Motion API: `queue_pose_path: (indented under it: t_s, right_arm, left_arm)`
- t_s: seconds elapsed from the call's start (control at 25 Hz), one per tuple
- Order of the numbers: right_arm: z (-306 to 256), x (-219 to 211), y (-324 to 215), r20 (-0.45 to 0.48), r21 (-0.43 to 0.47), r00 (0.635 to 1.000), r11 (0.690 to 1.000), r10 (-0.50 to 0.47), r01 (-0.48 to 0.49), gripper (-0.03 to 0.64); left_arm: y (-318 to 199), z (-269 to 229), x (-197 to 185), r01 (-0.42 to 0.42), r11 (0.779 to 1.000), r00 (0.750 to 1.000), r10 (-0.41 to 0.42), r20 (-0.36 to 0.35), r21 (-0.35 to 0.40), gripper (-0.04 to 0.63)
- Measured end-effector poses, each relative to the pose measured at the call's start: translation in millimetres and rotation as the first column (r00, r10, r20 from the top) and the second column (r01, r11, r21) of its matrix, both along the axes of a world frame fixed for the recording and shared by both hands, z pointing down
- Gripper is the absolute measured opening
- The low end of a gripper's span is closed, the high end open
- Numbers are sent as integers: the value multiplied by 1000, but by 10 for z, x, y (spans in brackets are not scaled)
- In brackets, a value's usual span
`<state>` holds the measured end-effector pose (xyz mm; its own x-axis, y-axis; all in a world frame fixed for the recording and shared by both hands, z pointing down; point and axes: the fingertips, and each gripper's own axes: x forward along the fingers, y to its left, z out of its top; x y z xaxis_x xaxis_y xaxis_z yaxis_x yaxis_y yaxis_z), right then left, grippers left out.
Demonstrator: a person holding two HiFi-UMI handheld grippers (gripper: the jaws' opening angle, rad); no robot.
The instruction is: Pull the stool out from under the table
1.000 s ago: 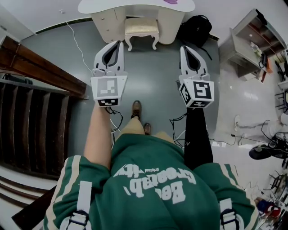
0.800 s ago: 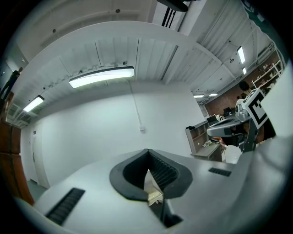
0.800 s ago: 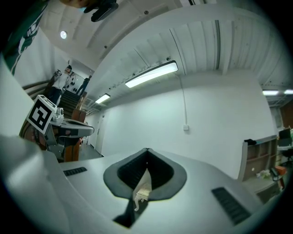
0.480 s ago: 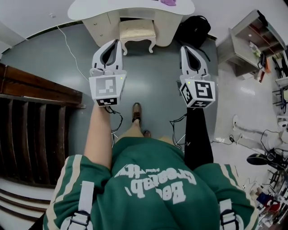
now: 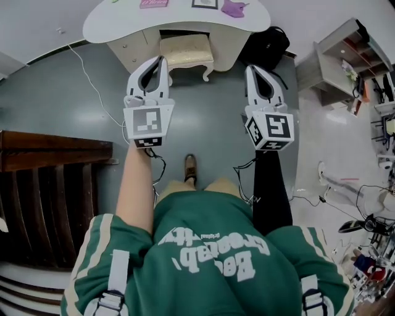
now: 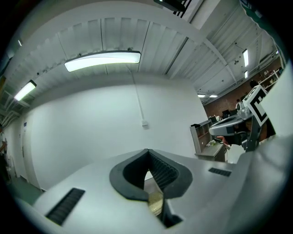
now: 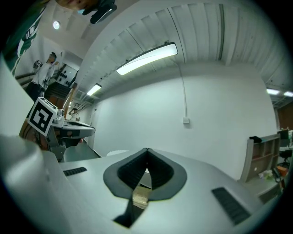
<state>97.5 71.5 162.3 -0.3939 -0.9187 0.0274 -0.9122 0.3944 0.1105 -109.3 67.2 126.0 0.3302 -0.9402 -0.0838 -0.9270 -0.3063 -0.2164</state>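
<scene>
A cream cushioned stool [image 5: 187, 50] with curved legs stands half under the white curved table [image 5: 123, 21] at the top of the head view. My left gripper [image 5: 162, 60] is held up in front of me, shut and empty, its tip just short of the stool's left front corner. My right gripper [image 5: 249, 66] is also shut and empty, and lies to the right of the stool, apart from it. In the left gripper view the closed jaws [image 6: 147, 151] point at a white wall. A sliver of the stool [image 7: 141, 196] shows through the gap below the right gripper [image 7: 147, 150].
A black backpack [image 5: 266, 42] leans by the table's right side. Dark wooden stairs [image 5: 49, 166] fill the left, and a grey shelf unit [image 5: 336, 62] stands at the right. A white cable [image 5: 92, 80] runs over the grey floor. Small items [image 5: 233, 8] lie on the tabletop.
The person has stepped toward the table, so more of the tabletop shows and the stool sits lower in view. Both grippers stay shut and empty in front.
</scene>
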Motion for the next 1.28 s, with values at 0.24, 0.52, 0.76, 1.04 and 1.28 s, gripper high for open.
queue_pose_path:
  t_s: [0.24,0.52,0.76,1.04,1.28]
  right_arm:
    - [67,-141,-315,-9,-11,1000,1000,-2,2,8]
    - [51,-202,-639,-36,-1,999,1000,-21,21,8]
    - [104,-251,-1100,-38,4,996,997,-80,81,8]
    - [85,-153,-2064,-19,16,990,990,-138,138,8]
    - [70,-44,-2880,-21,10,982,982,-189,189,8]
  left_arm:
    - [-327,64,-102,-17,1000,1000,17,1,-6,14]
    - [-592,51,-124,-25,1000,1000,25,15,3,14]
    - [-962,93,-133,6,1000,1000,-7,27,4,14]
    - [-1797,106,19,43,999,998,-44,37,4,14]
    - [-2554,92,168,81,997,996,-81,31,4,14]
